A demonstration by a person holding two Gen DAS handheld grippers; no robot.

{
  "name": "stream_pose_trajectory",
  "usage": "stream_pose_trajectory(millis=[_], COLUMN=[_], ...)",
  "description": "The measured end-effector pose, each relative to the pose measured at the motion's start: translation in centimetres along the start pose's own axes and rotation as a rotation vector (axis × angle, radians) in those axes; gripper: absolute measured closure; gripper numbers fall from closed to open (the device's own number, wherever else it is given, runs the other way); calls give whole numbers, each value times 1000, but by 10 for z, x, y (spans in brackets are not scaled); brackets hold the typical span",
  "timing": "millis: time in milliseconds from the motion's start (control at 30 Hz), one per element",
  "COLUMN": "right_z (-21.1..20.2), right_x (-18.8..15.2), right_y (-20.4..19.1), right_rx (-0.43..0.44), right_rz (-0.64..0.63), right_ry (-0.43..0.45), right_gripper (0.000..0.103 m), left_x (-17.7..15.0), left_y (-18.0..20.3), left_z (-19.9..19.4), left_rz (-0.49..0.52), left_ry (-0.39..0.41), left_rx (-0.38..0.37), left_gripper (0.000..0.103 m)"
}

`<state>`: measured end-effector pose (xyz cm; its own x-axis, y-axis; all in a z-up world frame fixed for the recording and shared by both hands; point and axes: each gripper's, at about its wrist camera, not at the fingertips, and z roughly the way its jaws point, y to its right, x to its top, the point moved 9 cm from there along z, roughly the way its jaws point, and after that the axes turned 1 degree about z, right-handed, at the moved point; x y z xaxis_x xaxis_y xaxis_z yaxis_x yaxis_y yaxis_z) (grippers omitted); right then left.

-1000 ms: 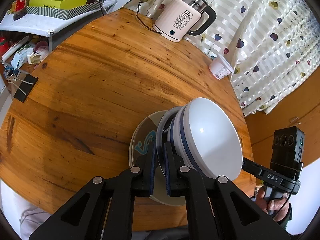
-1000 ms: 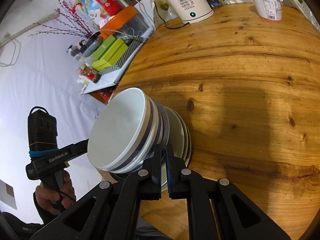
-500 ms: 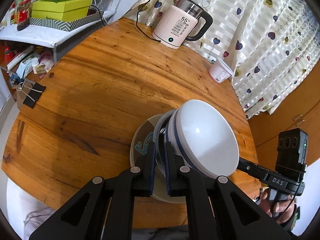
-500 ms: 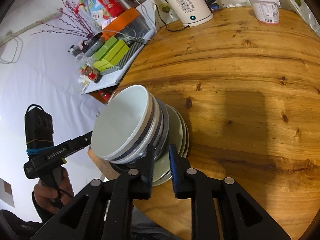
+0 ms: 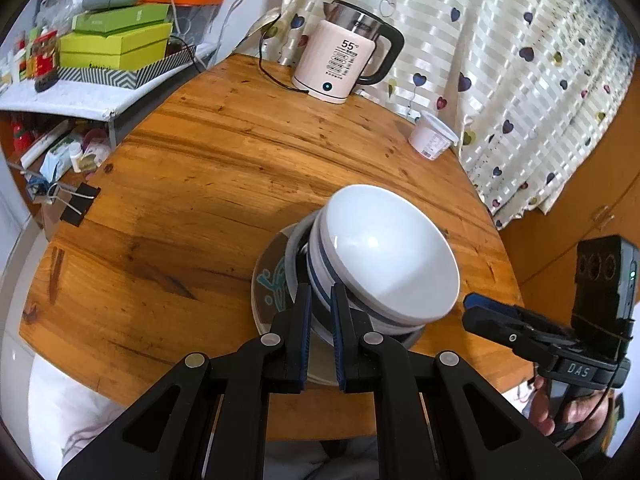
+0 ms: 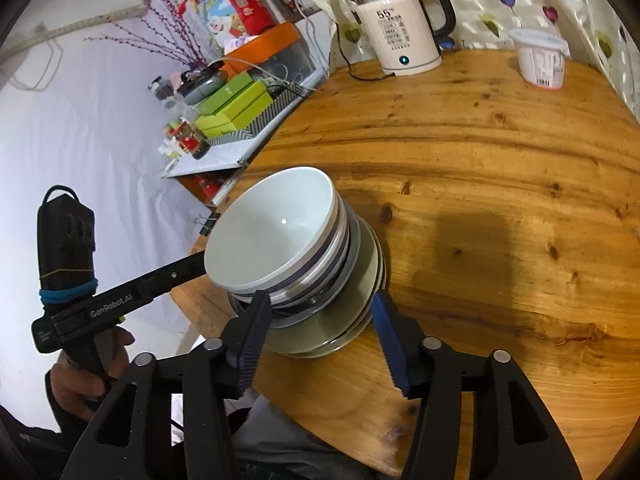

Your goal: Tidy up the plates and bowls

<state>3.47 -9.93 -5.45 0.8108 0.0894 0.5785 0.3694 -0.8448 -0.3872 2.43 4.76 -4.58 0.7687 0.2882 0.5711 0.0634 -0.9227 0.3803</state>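
Both tongs slope down toward the stack of bowls and plates (image 5: 384,256) at the near edge of the counter (image 5: 208,184). Left tongs (image 5: 320,322) are nearly closed on the plate rim, while right tongs (image 6: 320,334) are opening, astride the opposite rim without pressing. Bowl mouths face up.

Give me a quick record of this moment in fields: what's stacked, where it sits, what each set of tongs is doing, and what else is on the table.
stack: white bowl on top, nested blue-banded bowls beneath, plates at the bottom
location: near edge of the round wooden table
left tongs: nearly shut at the stack's rim, opening slightly
right tongs: opening, pads clear of the stack
other items: electric kettle, white yogurt cup, binder clip
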Motion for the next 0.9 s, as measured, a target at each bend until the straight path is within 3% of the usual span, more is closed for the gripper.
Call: stream_pose_trajectory(millis=[200,467,567,900], right_z=[-4,3,3,7], right_x=[-1,-11,-13,-18], right_y=[-8,-25,-28,-28], right_rx=[-50,-93,-103,-119], right_rz=[-75,-188,-209,-225], right_ry=[20,4,3,-8], right_gripper=[39,35,34,33], left_x=[-6,-17,-20,-27], left_y=[4,17,20,22], left_z=[-4,-7,-6,-4], left_rz=[39,118,136,164], left_ry=[11,17,14,5], left_rx=[34,96,118,158], left_gripper=[81,78,56,56])
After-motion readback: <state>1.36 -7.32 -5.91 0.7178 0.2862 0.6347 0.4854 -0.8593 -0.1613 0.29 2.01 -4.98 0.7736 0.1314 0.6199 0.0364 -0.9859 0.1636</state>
